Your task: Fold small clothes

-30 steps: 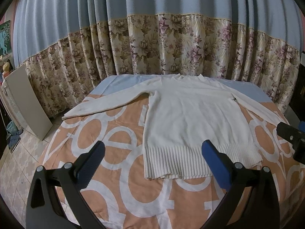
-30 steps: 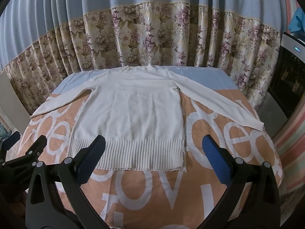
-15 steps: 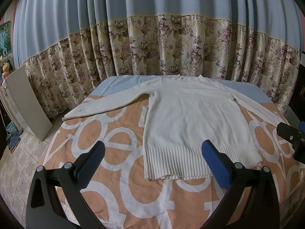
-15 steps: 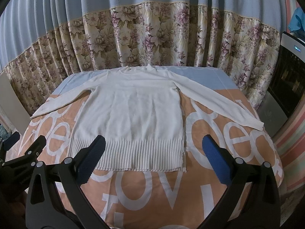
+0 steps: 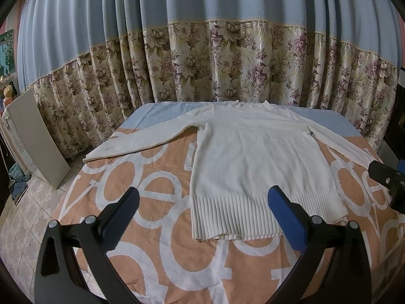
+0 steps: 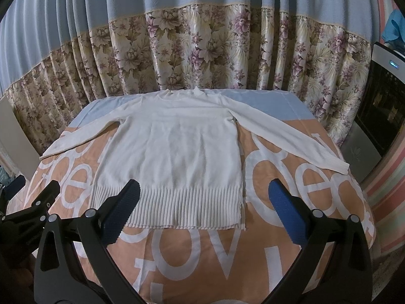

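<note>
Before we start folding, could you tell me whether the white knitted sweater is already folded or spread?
Spread: the white knitted sweater lies flat on the bed, both sleeves stretched outwards.

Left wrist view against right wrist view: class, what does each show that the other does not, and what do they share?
Only the left wrist view shows the tiled floor and a pale board leaning by the curtain. Only the right wrist view shows the dark appliance and the cuff of the sweater's right sleeve. Both show the white sweater spread flat on the peach printed bedspread, the floral curtain, and an open gripper: left gripper, right gripper.
</note>
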Tool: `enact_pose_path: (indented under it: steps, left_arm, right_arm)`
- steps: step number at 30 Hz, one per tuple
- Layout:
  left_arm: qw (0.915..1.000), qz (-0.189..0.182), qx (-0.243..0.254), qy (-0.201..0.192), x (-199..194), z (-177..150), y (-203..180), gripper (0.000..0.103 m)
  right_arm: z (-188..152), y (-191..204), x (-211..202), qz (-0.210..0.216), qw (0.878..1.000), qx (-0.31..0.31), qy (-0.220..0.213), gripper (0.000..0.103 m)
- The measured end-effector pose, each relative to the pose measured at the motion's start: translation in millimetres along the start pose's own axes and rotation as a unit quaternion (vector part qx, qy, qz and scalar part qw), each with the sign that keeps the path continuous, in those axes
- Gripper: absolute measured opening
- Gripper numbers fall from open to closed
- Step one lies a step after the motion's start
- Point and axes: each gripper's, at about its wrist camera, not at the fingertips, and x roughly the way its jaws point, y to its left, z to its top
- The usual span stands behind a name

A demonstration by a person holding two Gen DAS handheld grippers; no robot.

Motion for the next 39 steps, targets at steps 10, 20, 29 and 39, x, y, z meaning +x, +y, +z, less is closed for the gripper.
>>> enact_pose_path:
  steps: [10,20,29,39]
  left_arm:
    - [1.0000,0.001,0.000,0.000,0,-1,-1,0.101]
    - [1.0000,0.000,0.001,0.000,0,-2,0,0.101]
    - [1.0000,0.000,0.002,0.000,0,-2,0,0.101]
    - [1.0000,0.001,0.001,-0.003,-1,1,-1,0.101]
  right_arm:
    - [2,-3,-1,0.000,1.000,0.002,0.000,0.100]
    - [1,-3,-1,0.000,1.000,0.002,-0.001,0.100]
    - [1,-6,0,-0.001,1.000,0.003,0.001,0.100]
    - [2,-15,5,-0.009,1.000,0.007,-0.001,0.100]
